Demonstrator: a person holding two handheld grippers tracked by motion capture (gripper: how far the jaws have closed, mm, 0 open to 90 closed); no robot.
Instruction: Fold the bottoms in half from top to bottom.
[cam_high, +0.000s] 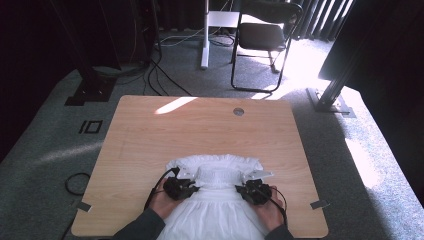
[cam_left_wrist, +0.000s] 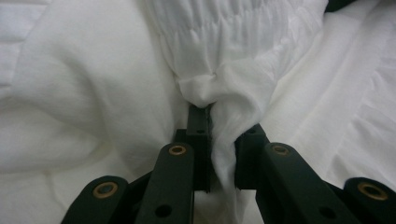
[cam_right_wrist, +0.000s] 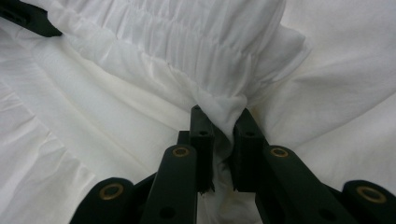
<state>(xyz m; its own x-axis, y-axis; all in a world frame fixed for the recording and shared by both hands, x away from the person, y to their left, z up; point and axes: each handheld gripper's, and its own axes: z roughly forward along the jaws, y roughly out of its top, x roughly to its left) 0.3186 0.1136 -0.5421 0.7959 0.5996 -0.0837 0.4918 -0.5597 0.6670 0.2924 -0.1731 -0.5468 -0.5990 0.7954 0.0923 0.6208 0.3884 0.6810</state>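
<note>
High view, lower centre: both grippers, left (cam_high: 186, 188) and right (cam_high: 250, 191), jaws pinched on white dress (cam_high: 220, 210); laying it flat on desk (cam_high: 150, 140), smoothing likely comes next.

- The white dress (cam_high: 216, 200) runs off the bottom edge of the high view below both grippers, so its hem cannot be seen.
- In the left gripper view the fold clamped by the left gripper (cam_left_wrist: 218, 140) covers the jaw tips.
- In the right gripper view the right gripper (cam_right_wrist: 219, 135) has its tips likewise buried in bunched cloth.
- In the high view the table (cam_high: 150, 150) beneath the garment is hidden, and both sleeves (cam_high: 140, 227) are cut off.
</note>
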